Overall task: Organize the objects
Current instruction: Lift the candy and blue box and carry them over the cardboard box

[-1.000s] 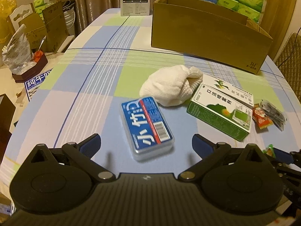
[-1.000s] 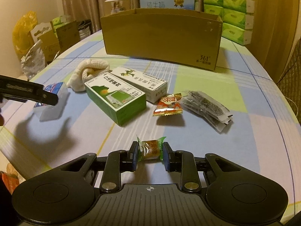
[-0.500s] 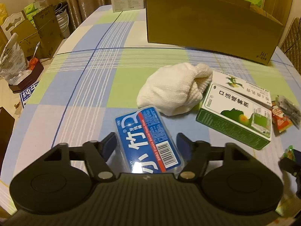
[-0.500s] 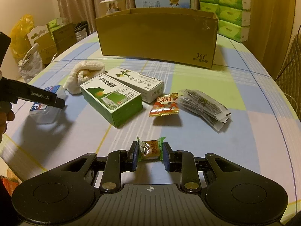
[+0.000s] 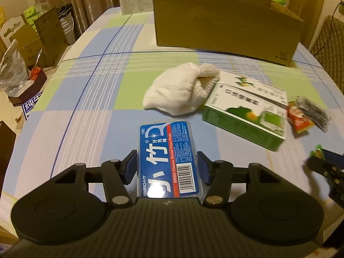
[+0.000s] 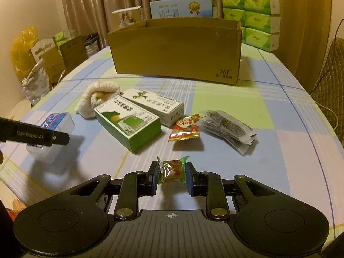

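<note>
Squarely between the fingers of the left gripper (image 5: 167, 167) lies the floss pick case (image 5: 168, 157), a clear plastic case with a blue label. Its long axis runs straight ahead along the fingers, so the blue pads (image 5: 130, 167) flank its two long sides near its near end. The jaws are closing, and the pads look to be at or just short of the case walls; whether they press yet I cannot tell for sure. Most of the case juts forward past the fingertips, toward the white cloth (image 5: 182, 92) and the green box (image 5: 245, 116) ahead and to the right. The cardboard box (image 5: 225, 19), the likely goal, stands well beyond. The right gripper (image 6: 171, 175) is off to the right, its fingers pinching a wrapped candy (image 6: 172, 171) by both sides.
</note>
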